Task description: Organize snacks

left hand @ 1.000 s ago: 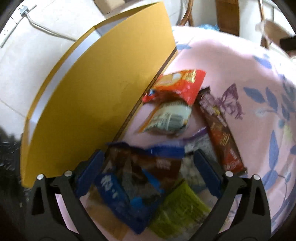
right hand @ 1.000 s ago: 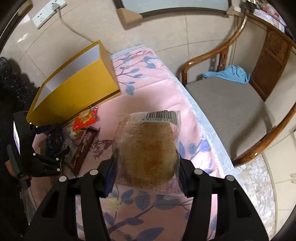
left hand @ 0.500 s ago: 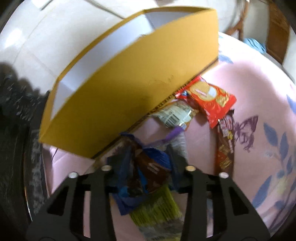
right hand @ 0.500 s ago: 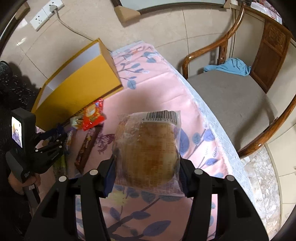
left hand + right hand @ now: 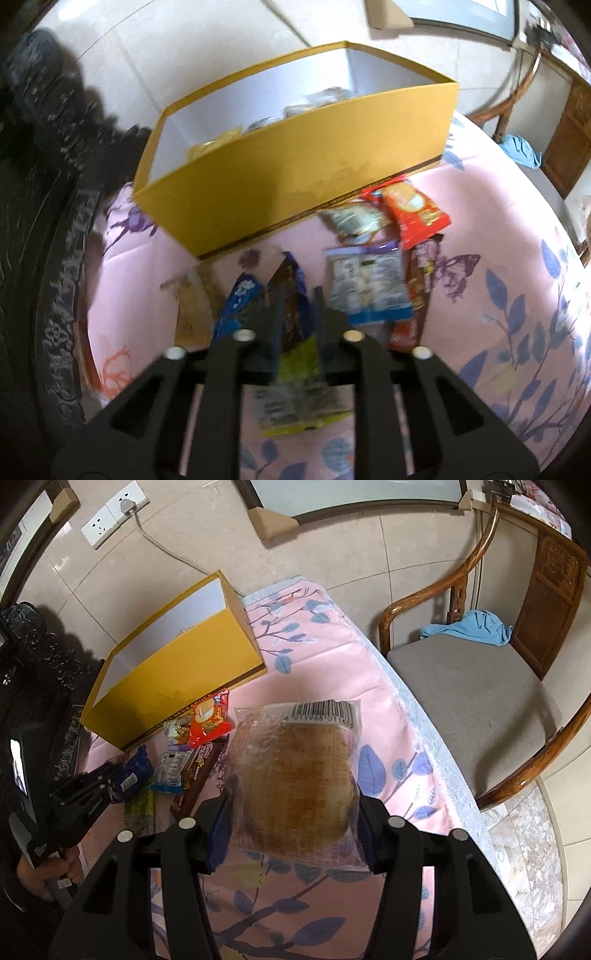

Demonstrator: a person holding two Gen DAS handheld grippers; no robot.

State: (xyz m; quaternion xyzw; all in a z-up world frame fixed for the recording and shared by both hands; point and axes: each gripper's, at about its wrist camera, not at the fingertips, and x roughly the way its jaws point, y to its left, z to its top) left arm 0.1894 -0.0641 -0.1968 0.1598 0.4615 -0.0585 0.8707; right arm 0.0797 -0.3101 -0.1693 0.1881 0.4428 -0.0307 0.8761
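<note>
My left gripper (image 5: 291, 310) is shut on a blue and brown snack packet (image 5: 280, 295) and holds it above the pink cloth; it also shows in the right wrist view (image 5: 110, 779). My right gripper (image 5: 291, 805) is shut on a wrapped round bun (image 5: 295, 775), held high over the table. The yellow box (image 5: 303, 162) stands open behind, with several wrapped snacks inside. On the cloth lie a red packet (image 5: 410, 210), a white and blue packet (image 5: 365, 284), a brown bar (image 5: 417, 295) and a green packet (image 5: 299, 387).
The table has a pink flowered cloth (image 5: 332, 653). A wooden chair (image 5: 472, 686) with a blue cloth on it stands at the right, past the table edge. A dark carved object (image 5: 48, 221) borders the left side. A tan packet (image 5: 192, 306) lies left of my left gripper.
My left gripper closed on the blue and brown packet and lifted it up and back, so the box's inside now shows. My right gripper holds the bun and has drifted slightly.
</note>
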